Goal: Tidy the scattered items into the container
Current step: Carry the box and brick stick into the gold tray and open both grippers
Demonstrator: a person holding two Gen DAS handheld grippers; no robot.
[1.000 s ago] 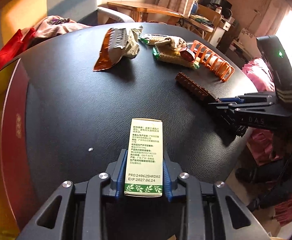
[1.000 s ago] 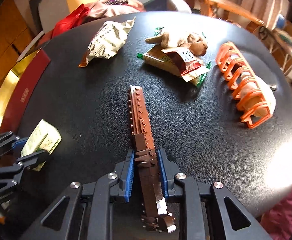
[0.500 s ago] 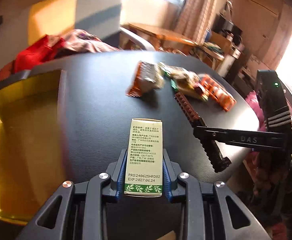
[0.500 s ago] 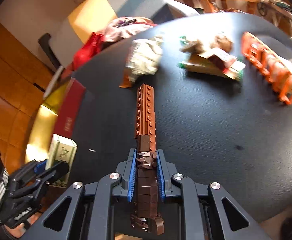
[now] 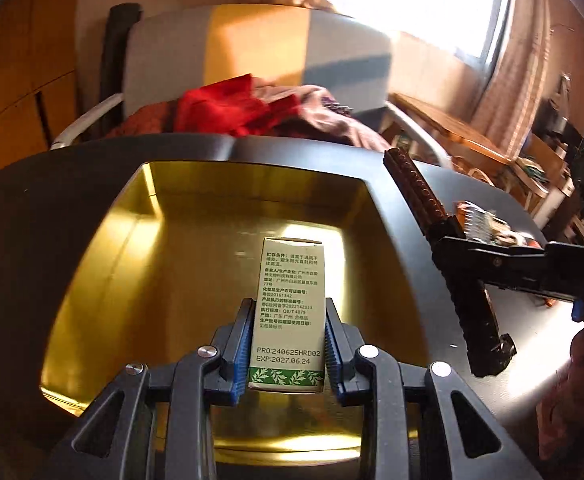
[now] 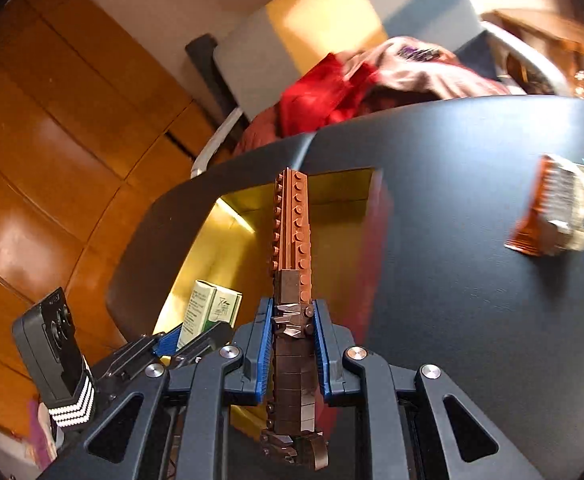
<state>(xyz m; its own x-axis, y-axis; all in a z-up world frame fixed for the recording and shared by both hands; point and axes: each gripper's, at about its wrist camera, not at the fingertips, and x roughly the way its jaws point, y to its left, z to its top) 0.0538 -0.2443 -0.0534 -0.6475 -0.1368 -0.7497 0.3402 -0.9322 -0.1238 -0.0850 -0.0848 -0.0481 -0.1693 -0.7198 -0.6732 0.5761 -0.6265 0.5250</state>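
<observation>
My left gripper (image 5: 288,344) is shut on a small white-and-green carton (image 5: 290,304) and holds it above the inside of the gold-lined box (image 5: 140,240). My right gripper (image 6: 292,344) is shut on a long brown brick piece (image 6: 292,240) and holds it over the right edge of the same gold box (image 6: 212,248). The brick piece also shows in the left wrist view (image 5: 419,192), with the right gripper (image 5: 471,264) to the carton's right. The carton shows in the right wrist view (image 6: 210,308), low on the left.
The box sits on a round black table (image 6: 471,280). A crumpled snack wrapper (image 6: 555,208) and other green packets lie on the table to the right. A chair with red and pink cloth (image 5: 252,108) stands behind the table.
Both grippers have swung left from the table's middle to the gold box, each carrying its item. The carton is now over the box's inside and the brick piece over its right edge.
</observation>
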